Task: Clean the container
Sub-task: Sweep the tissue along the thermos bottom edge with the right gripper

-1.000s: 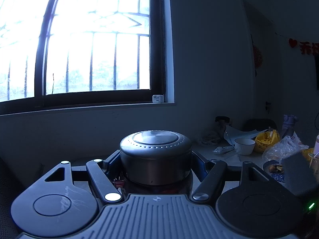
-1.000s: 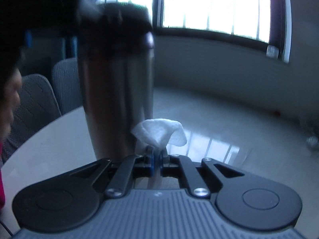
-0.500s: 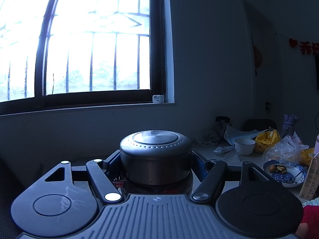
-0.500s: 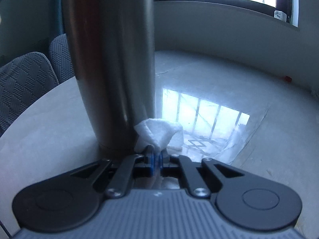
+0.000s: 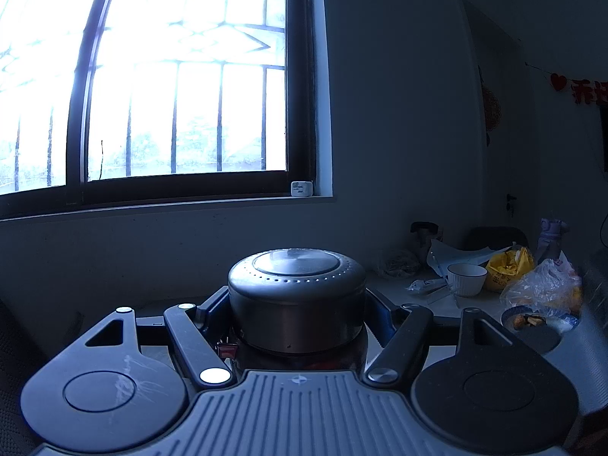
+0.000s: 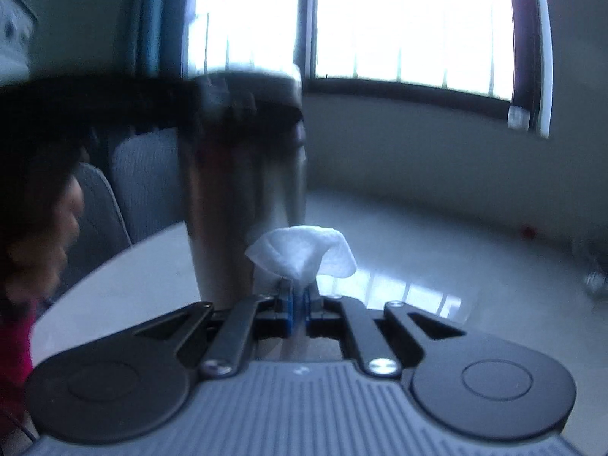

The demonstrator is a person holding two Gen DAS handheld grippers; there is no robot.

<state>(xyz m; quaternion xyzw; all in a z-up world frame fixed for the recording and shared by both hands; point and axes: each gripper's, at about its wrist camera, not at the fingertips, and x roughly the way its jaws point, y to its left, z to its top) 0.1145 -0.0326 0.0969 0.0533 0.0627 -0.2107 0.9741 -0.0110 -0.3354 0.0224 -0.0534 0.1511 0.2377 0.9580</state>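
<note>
Steel flask [image 5: 297, 304] sits clamped in the left gripper [image 5: 298, 319] — right gripper [image 6: 298, 298], pressed nearly together, pinches a white tissue [image 6: 302, 252] beside it.

Pale table [image 6: 399, 243] — bowl [image 5: 466, 279], bags [image 5: 541, 288] on it.

Dim bluish room, blown-out backlit window [image 5: 152, 76], fisheye-bent edges, right view motion-blurred

Open tabletop right of the flask, clutter at the far end

The flask [image 6: 243, 190] stands just left of the tissue [image 6: 304, 250]; bare table [image 6: 437, 250] runs clear toward the wall. In the left view, a bowl [image 5: 466, 274], bags [image 5: 543, 288] and a dish [image 5: 532, 321] crowd the right side.
</note>
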